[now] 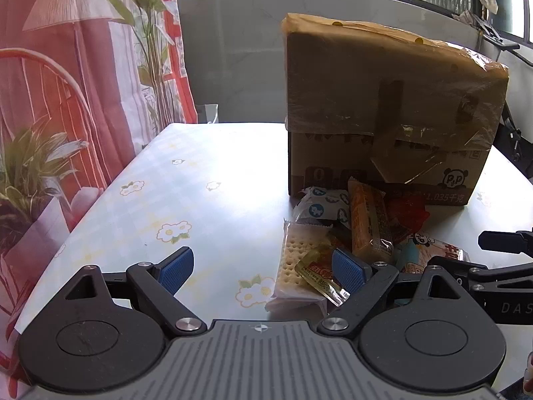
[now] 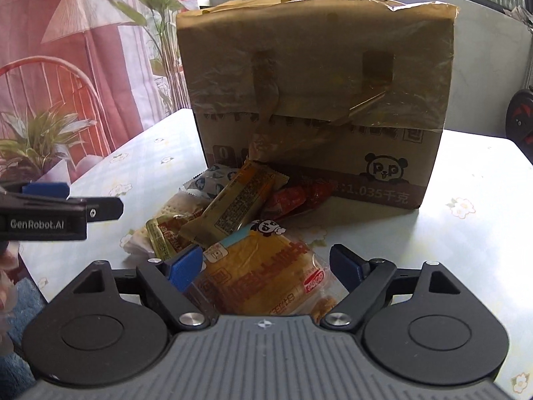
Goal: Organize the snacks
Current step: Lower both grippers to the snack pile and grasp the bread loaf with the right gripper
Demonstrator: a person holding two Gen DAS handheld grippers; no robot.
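Observation:
A pile of snack packets lies on the table in front of a taped cardboard box (image 1: 386,113) (image 2: 316,106). The pile holds a cracker pack (image 1: 299,263) (image 2: 173,205), a small yellow packet (image 1: 316,275) (image 2: 165,236), a long orange bar (image 1: 368,221) (image 2: 236,203), a white-and-blue packet (image 1: 319,206) (image 2: 208,180), a red packet (image 1: 408,213) (image 2: 293,198) and a large yellow bread pack (image 2: 263,273) (image 1: 429,250). My left gripper (image 1: 263,268) is open, over bare table left of the pile. My right gripper (image 2: 266,268) is open, its fingers either side of the bread pack.
The table (image 1: 200,180) (image 2: 473,240) has a pale floral cloth. A curtain (image 1: 83,83) and a potted plant (image 1: 30,166) stand at the left edge. The left gripper shows in the right wrist view (image 2: 50,206), and the right gripper in the left wrist view (image 1: 499,266).

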